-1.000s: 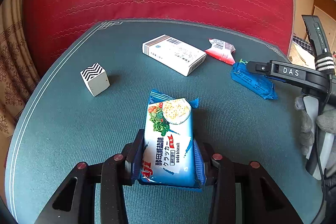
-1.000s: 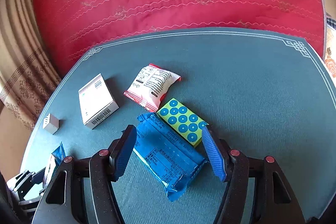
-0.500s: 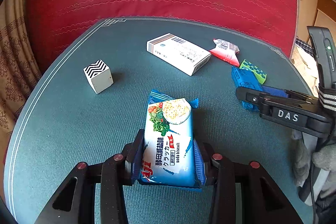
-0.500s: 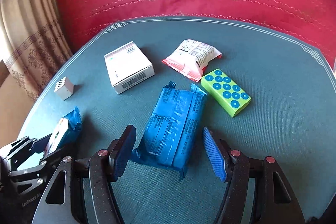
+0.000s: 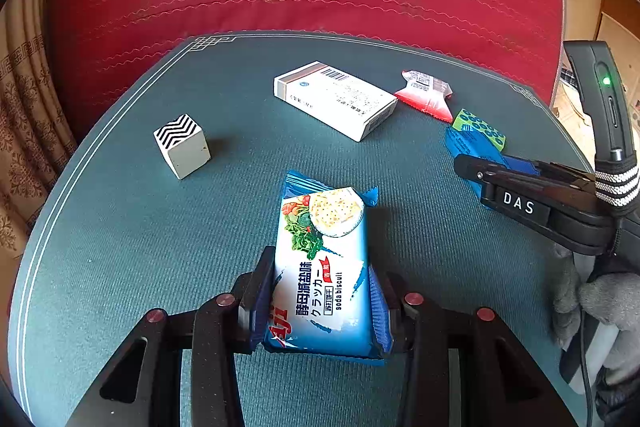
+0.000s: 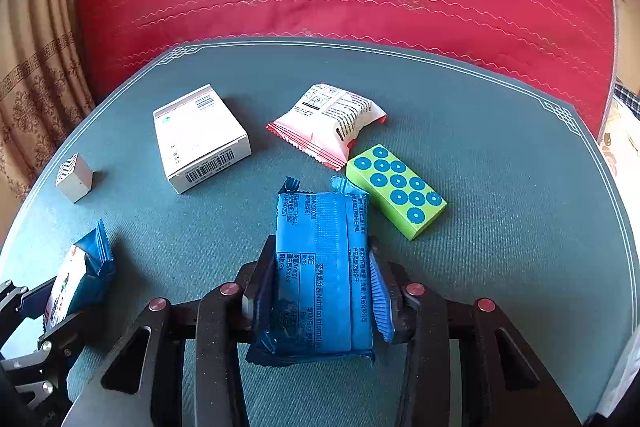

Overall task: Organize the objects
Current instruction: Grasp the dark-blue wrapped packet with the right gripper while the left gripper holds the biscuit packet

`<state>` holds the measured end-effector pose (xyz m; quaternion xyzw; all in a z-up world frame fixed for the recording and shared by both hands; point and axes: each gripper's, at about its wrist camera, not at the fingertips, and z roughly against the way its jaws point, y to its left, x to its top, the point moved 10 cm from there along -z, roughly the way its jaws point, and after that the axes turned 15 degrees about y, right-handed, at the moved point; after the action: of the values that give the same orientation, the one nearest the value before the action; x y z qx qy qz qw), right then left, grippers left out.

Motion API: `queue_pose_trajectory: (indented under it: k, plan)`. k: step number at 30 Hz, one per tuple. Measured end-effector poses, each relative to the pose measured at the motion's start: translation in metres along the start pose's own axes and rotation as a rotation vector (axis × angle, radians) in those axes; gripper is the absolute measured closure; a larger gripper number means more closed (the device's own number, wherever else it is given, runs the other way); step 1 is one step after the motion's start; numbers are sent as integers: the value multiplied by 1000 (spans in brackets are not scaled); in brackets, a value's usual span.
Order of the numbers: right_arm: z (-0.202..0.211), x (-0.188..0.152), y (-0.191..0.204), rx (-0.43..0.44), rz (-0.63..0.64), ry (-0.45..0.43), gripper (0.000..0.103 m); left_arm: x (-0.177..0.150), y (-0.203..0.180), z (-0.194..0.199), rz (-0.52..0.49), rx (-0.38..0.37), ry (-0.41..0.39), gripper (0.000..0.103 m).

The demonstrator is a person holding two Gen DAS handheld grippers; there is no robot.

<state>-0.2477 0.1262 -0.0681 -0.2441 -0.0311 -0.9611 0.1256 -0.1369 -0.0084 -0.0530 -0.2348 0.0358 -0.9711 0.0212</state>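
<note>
The left gripper (image 5: 320, 301) is clamping the soda biscuit pack (image 5: 324, 267); the right gripper (image 6: 320, 291) is squeezing the blue packet (image 6: 320, 275) — green dotted box (image 6: 396, 187) touching it, white carton (image 6: 200, 137) lying apart.

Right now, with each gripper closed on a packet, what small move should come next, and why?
Probably lift the right gripper a little. Its fingers already clamp both long sides of the dark blue packet, whose far end lies close to the green dotted box, so raising it first should avoid dragging against the box. The left gripper already grips the soda biscuit packet and can wait.
</note>
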Motion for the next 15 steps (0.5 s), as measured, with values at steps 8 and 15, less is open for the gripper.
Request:
queue_pose_trajectory:
  k: [8, 15]
  plan:
    - [19, -33, -4, 84, -64, 9, 61, 0, -3, 2, -4, -9, -6, 59]
    - [42, -65, -10, 177, -140, 4, 61, -3, -15, 4, -32, -36, -3, 59]
